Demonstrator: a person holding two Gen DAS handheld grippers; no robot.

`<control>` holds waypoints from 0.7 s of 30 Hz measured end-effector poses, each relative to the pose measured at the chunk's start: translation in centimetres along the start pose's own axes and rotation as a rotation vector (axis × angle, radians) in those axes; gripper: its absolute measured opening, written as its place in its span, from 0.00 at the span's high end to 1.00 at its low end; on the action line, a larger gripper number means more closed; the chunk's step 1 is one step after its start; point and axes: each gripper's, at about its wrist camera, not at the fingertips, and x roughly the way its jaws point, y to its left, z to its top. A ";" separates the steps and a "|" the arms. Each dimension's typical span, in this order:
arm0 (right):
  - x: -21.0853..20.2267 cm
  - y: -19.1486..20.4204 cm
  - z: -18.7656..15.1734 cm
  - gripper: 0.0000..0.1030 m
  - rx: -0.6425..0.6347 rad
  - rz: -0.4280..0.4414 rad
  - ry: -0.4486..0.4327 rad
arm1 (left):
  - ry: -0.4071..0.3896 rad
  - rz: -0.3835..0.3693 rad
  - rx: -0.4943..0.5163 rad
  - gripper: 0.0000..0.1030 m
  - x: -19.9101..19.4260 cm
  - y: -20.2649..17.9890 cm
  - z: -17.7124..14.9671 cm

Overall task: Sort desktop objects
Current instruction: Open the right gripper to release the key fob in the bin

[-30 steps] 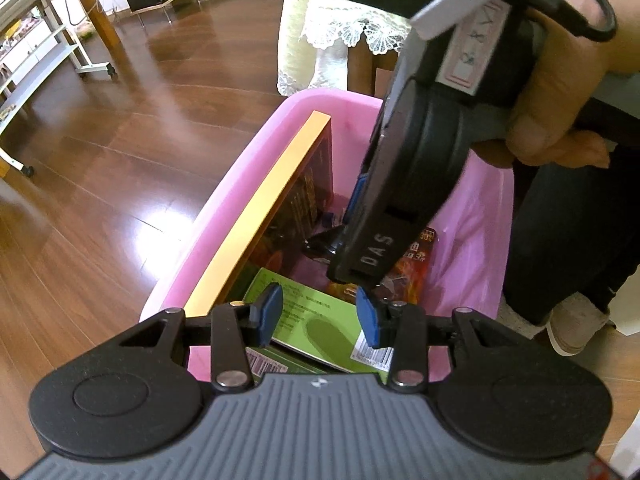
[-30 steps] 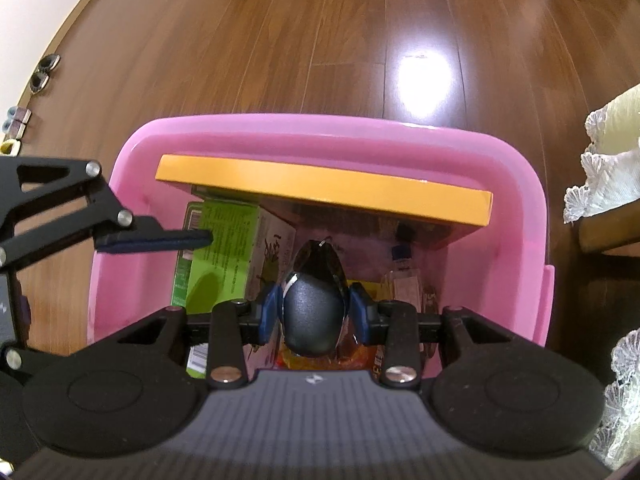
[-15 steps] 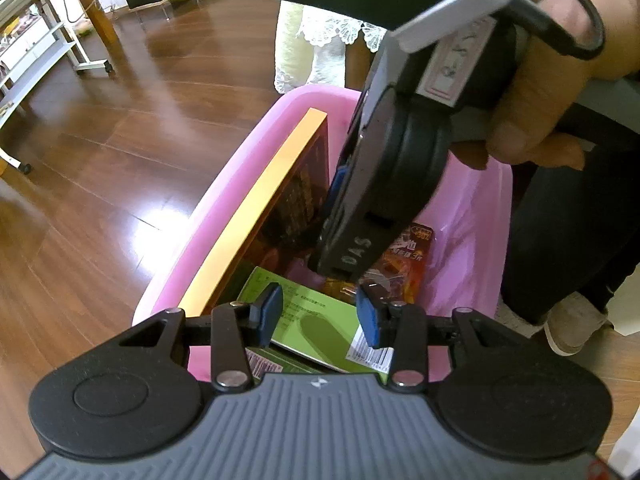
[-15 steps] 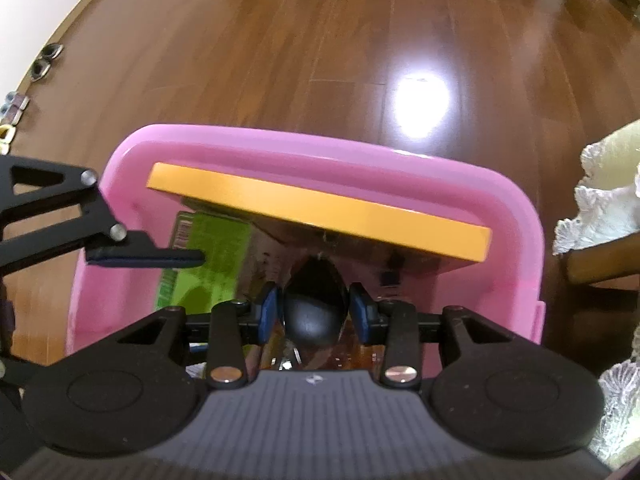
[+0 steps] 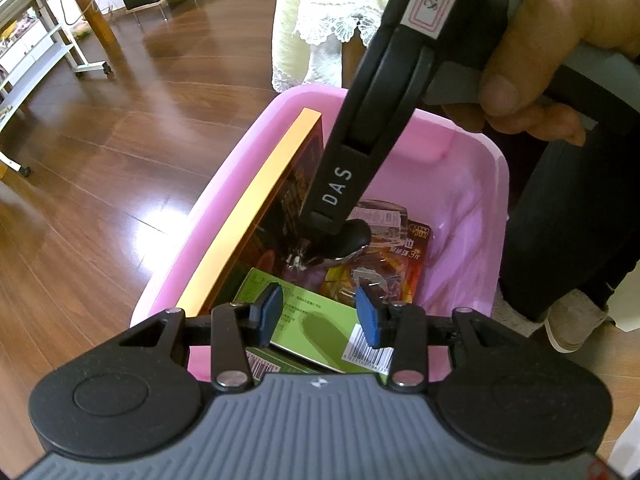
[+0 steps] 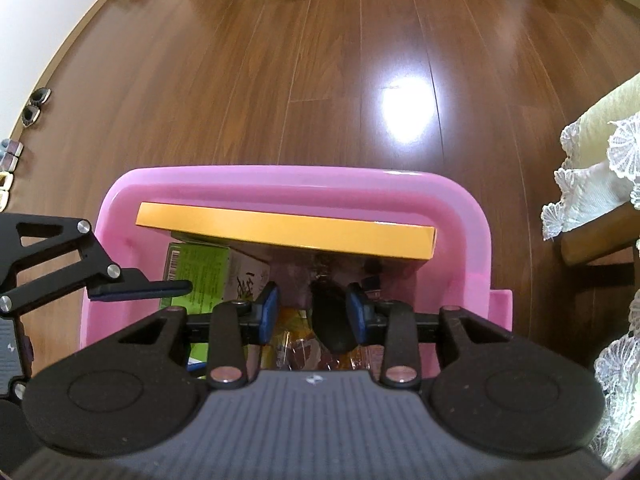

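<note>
One pink plastic bin [image 6: 460, 196] on the dark wooden floor [image 6: 320, 60], and two hand-held grippers over it. Inside: one tall orange-edged box [image 6: 288, 232] standing on edge along a wall, one green printed carton [image 5: 308, 312] lying flat with barcodes showing, one orange blister pack [image 5: 384, 264], and one black computer mouse [image 5: 348, 240] resting on the pack.

Right hand-held gripper [image 6: 313, 314] spread wide, blue pads [image 6: 271, 304] apart, mouse [image 6: 332, 320] loose between them and close against the right-hand pad, not squeezed. Left hand-held gripper [image 5: 318, 312] also parted, nothing between its blue pads [image 5: 273, 306], hovering above the green carton.

From the left wrist view only: the right gripper's black body marked "DAS" reaching down into the bin [image 5: 480, 184], a person's hand [image 5: 560, 36] on its handle, a white shoe [image 5: 572, 320] beside the bin, a lace-edged cloth [image 5: 332, 24] behind. From the right wrist view only: one finger of the left gripper [image 6: 136, 286] poking in from the side over the carton [image 6: 200, 268], plus a bright glare patch on the floor.
</note>
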 end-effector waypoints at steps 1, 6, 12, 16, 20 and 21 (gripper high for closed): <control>0.0 0.0 -0.1 0.69 0.001 0.001 -0.002 | 0.000 0.001 0.002 0.55 0.0 -0.1 0.0; -0.7 -0.4 -0.3 0.69 0.026 0.011 -0.022 | 0.001 0.005 0.010 0.55 -0.2 -0.4 -0.1; -2.3 -1.0 -0.5 0.68 0.062 0.024 -0.056 | 0.003 0.016 0.010 0.55 -0.5 -0.7 0.1; -3.2 -1.6 -0.8 0.67 0.087 0.035 -0.081 | 0.004 0.023 0.010 0.54 -0.7 -1.1 0.3; -3.9 -1.8 -1.2 0.65 0.104 0.043 -0.101 | 0.004 0.035 0.008 0.53 -0.8 -1.2 0.5; -4.0 -2.0 -1.3 0.64 0.108 0.045 -0.105 | 0.003 0.039 0.007 0.51 -0.9 -1.2 0.5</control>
